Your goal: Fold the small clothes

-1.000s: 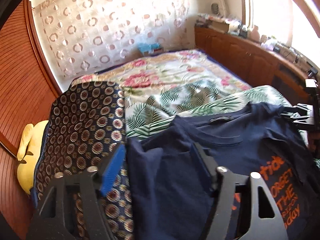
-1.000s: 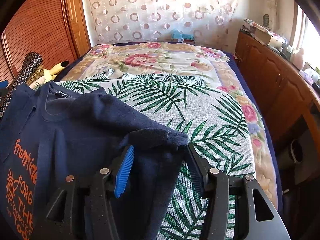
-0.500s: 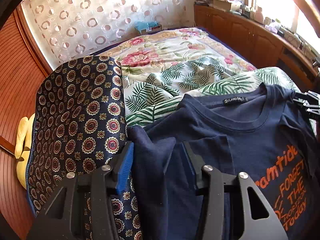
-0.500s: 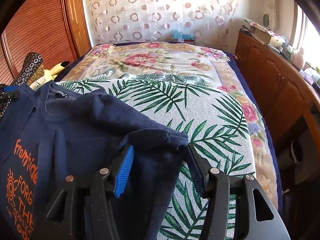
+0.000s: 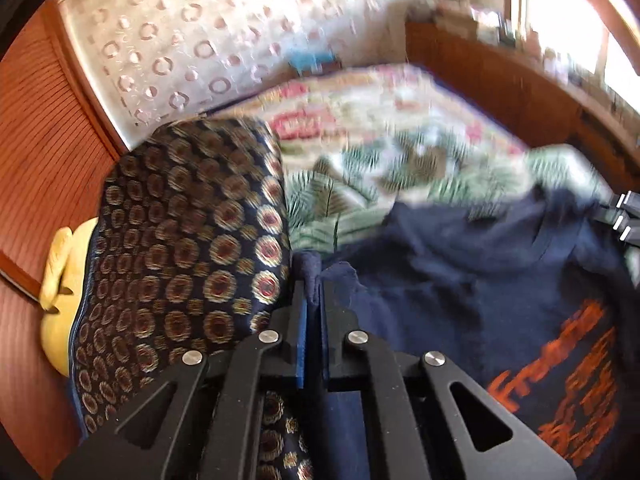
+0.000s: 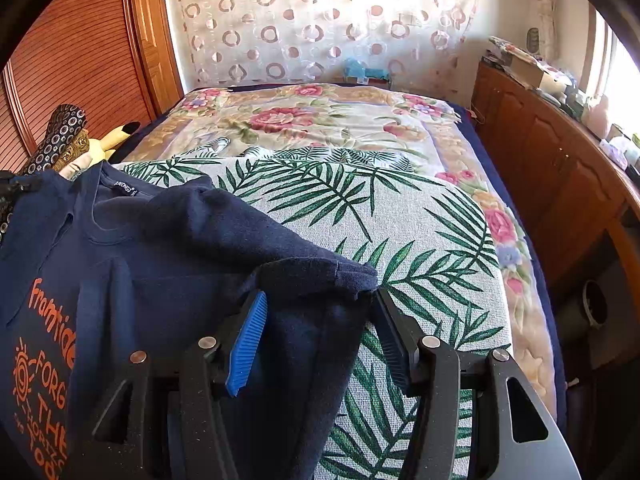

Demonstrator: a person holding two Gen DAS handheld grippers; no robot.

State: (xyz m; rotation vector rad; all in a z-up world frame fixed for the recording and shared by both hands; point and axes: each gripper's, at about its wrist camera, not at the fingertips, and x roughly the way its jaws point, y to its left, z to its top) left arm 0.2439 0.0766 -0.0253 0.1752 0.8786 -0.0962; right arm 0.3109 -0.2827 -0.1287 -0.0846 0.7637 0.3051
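Right wrist view takes in most of the bed (image 6: 516, 352), covered far back by a rose-patterned blanket (image 6: 304, 116) and nearer by a palm-leaf cloth (image 6: 424, 240). On that cloth, toward the near left, lies the navy T-shirt (image 6: 168, 240) with orange lettering, its collar toward the far left. A wooden cabinet (image 6: 552, 168) runs along the right wall, and a circle-patterned curtain (image 6: 320, 20) hangs at the far end. Left of the shirt stands a dark cushion with round medallions (image 5: 180, 240), with a yellow plush toy (image 5: 60, 276) beyond it against the wooden louvred doors (image 5: 44, 128).

The right gripper (image 6: 320, 340) has its jaws apart — a bunched sleeve of the shirt sits between the blue pads without being pinched.

Left wrist view is blurred. The left gripper (image 5: 314, 308) has just been closing and is now clamped — a small fold of the T-shirt's edge sticks up between its pads, just beside the cushion.
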